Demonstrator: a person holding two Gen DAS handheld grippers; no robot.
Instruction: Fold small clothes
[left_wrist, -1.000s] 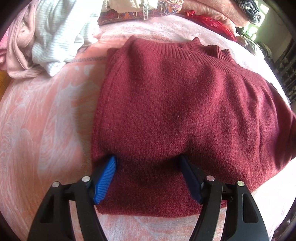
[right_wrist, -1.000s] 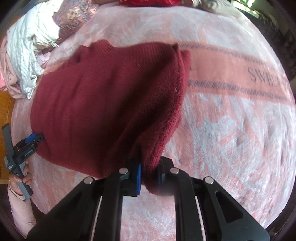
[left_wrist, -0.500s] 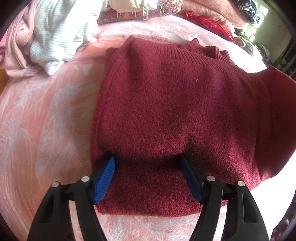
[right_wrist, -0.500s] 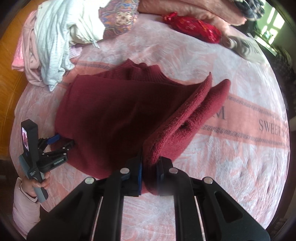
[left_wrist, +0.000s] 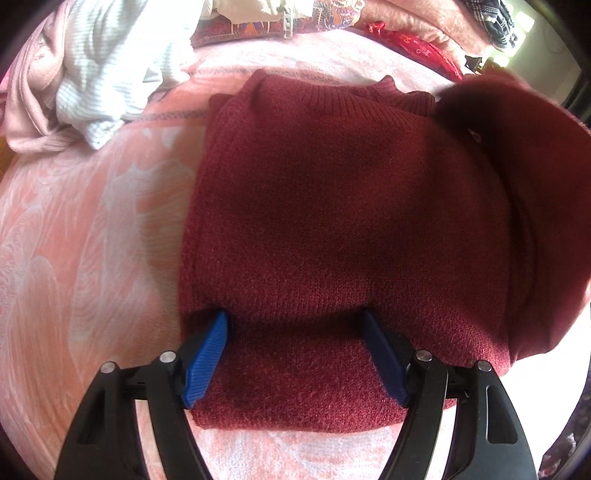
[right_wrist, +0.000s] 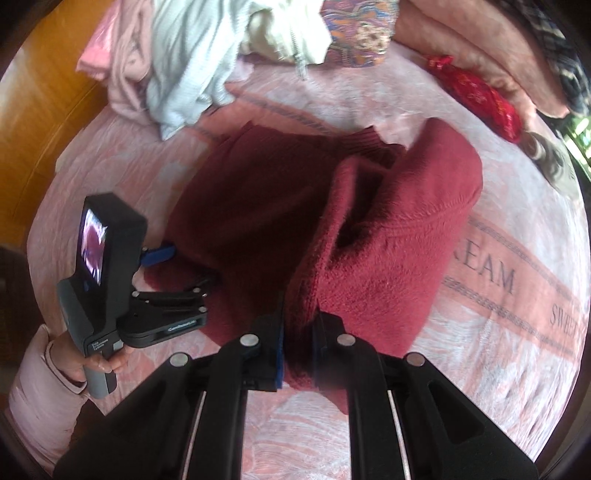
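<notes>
A dark red knitted sweater (left_wrist: 332, 221) lies on the pink bedspread (left_wrist: 74, 240) with its collar at the far side. My left gripper (left_wrist: 292, 317) points down onto the near hem. Its blue fingers (left_wrist: 207, 354) stand wide apart and are opening a little, with knit bulging between them. In the right wrist view the sweater (right_wrist: 258, 206) fills the middle, and a hand holds the left gripper (right_wrist: 170, 273) at its left edge. My right gripper (right_wrist: 299, 332) is shut on the sweater's right side, which hangs lifted as a thick fold (right_wrist: 399, 240) over the body. That lifted fold (left_wrist: 535, 166) looms at the right in the left wrist view.
A heap of white and pale pink clothes (right_wrist: 184, 55) lies at the back left, with a patterned cushion (right_wrist: 358, 33) and a red pouch (right_wrist: 480, 99) behind the sweater. Bare bedspread (right_wrist: 498, 332) with lettering lies to the right. An orange wooden surface (right_wrist: 37, 129) borders the bed's left.
My right gripper has carried the sweater's right side up and leftward over the body, rolling as it went. The left gripper has stayed on the hem.
</notes>
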